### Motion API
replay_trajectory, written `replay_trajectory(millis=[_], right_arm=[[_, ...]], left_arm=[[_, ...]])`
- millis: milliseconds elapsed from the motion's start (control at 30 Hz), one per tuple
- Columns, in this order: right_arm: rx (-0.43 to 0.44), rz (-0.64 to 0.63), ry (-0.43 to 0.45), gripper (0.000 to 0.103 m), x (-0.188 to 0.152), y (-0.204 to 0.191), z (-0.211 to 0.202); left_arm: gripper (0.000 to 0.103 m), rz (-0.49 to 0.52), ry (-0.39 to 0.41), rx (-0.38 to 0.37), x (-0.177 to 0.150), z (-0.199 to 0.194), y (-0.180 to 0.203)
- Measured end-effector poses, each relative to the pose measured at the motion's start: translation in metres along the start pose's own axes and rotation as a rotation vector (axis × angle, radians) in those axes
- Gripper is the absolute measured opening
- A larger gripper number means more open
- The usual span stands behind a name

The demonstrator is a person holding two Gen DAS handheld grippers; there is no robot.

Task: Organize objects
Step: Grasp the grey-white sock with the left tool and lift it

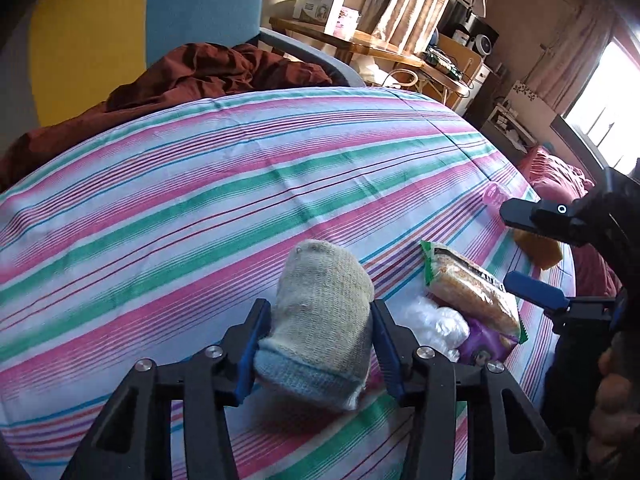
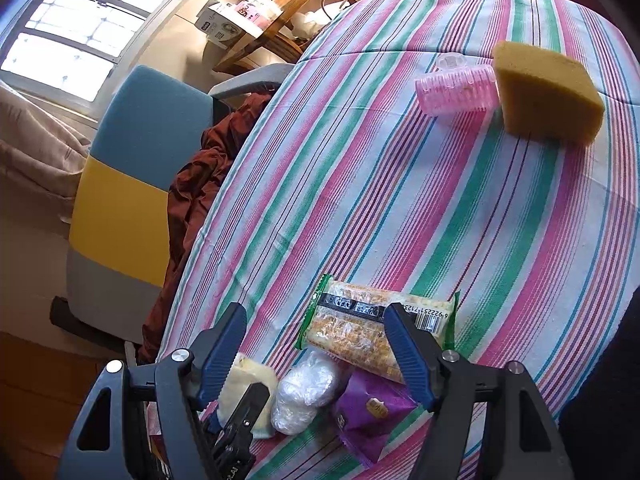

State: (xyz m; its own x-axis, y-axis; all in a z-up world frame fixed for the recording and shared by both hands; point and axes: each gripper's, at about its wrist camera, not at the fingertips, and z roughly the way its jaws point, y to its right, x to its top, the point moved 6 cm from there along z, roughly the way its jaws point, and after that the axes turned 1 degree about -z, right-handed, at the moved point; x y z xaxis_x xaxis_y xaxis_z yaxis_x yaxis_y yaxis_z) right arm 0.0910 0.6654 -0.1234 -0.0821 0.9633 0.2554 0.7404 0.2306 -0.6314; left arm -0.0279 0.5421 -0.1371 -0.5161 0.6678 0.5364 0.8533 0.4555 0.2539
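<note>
Blue-and-yellow chair (image 2: 132,168) — dark red cloth (image 1: 192,80) draped on it.

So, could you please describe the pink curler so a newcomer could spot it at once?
On the striped cloth, look to the far end, away from the snack pile. The curler lies on its side against the yellow sponge. It alone is a see-through pink ribbed cylinder.

Strong daylight pours through the window (image 2: 76,36), blown out white; the striped sheet (image 1: 240,184) glows bright, fisheye edges bend and darken, corners slightly blurred.
</note>
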Motion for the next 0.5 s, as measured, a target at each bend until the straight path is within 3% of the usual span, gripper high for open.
replay_trajectory(millis=[167, 267, 500], right_arm=[[-0.023, 0.017, 0.01, 0.072, 0.001, 0.005, -0.001], [-0.035, 0.031, 0.019, 0.072, 0.002, 0.009, -0.003], [-0.116, 0.075, 0.048, 0.072, 0.005, 0.028, -0.01]], left_arm=[[0.051, -0.076, 0.034, 0.1, -0.032, -0.033, -0.034], [0.051, -0.065, 0.063, 0.18, -0.055, -0.054, -0.045], [0.048, -0.091, 0.109, 0.224, -0.108, -0.084, -0.057]])
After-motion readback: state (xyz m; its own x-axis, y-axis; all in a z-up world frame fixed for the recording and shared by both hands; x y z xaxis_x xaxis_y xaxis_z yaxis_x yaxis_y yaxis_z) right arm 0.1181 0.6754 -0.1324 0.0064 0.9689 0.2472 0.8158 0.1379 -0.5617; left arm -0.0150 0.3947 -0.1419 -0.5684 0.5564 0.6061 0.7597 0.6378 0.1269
